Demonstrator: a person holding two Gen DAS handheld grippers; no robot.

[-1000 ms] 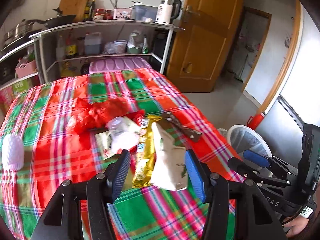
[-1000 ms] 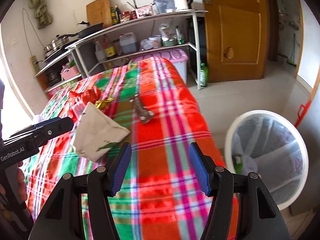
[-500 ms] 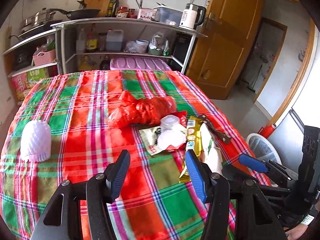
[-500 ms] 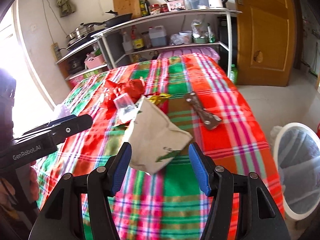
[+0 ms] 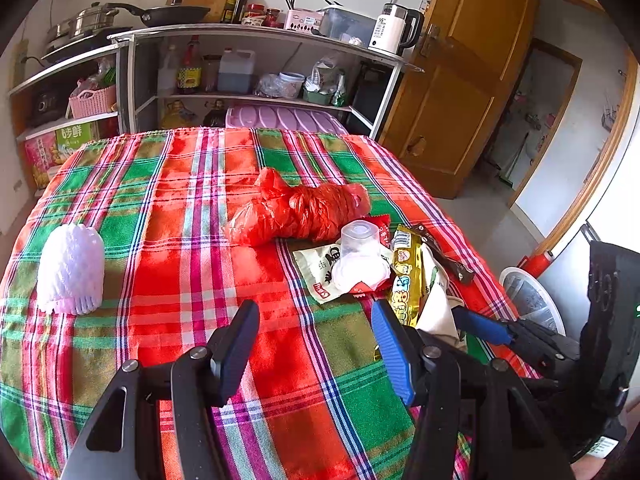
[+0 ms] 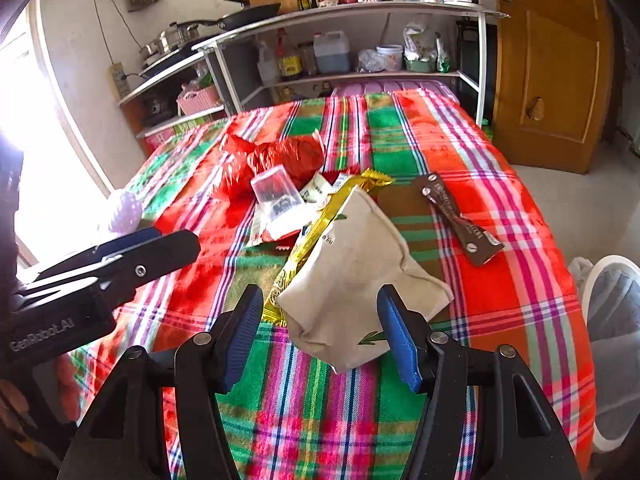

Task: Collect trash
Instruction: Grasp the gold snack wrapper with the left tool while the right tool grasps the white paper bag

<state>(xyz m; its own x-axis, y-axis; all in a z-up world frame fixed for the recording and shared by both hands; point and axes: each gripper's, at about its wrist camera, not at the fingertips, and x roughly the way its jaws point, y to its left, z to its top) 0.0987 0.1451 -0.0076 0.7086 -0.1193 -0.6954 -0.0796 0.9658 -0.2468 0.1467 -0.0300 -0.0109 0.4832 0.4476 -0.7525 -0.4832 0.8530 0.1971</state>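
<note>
A beige pouch (image 6: 356, 268) lies on the plaid tablecloth (image 6: 420, 148) between the open fingers of my right gripper (image 6: 320, 332); it also shows in the left wrist view (image 5: 438, 304). Beside it lie a gold wrapper (image 6: 320, 232), a clear plastic cup (image 6: 276, 192), a red plastic bag (image 6: 280, 156) and a brown wrapper (image 6: 460, 220). My left gripper (image 5: 316, 352) is open and empty above the cloth, left of the trash pile (image 5: 360, 256). A white bin (image 6: 612, 320) stands on the floor at the right.
A white foam net (image 5: 72, 268) lies at the table's left side. Metal shelves (image 5: 256, 64) with bottles, pans and a kettle stand behind the table. A wooden door (image 5: 460, 92) is at the back right. A red object (image 5: 536, 262) stands by the bin.
The left gripper has pulled back and to the left, away from the pouch. The right gripper has swung left from the bin and closed in around the pouch.
</note>
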